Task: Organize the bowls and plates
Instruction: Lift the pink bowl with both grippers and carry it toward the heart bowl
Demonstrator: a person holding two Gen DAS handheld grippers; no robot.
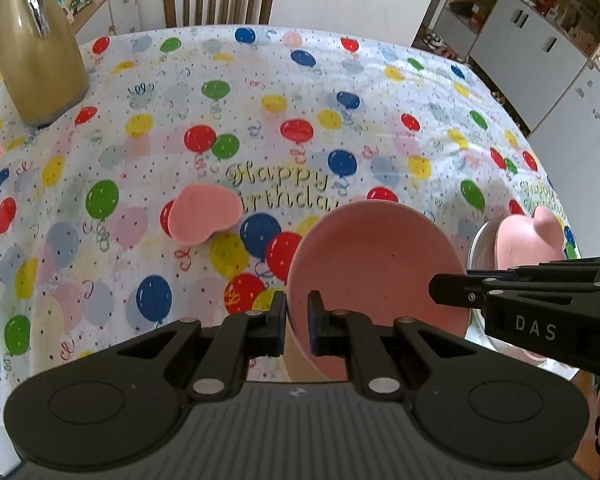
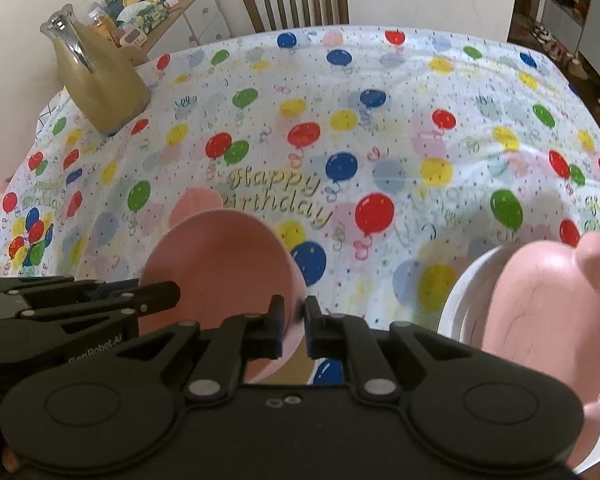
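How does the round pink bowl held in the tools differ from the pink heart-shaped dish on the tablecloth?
The round pink bowl is circular and deep; the pink heart-shaped dish is heart-shaped and shallow. The bowl is tilted and lifted, its rim pinched by the left tool and right tool; the dish lies flat on the balloon tablecloth, untouched. Both are plain pink.
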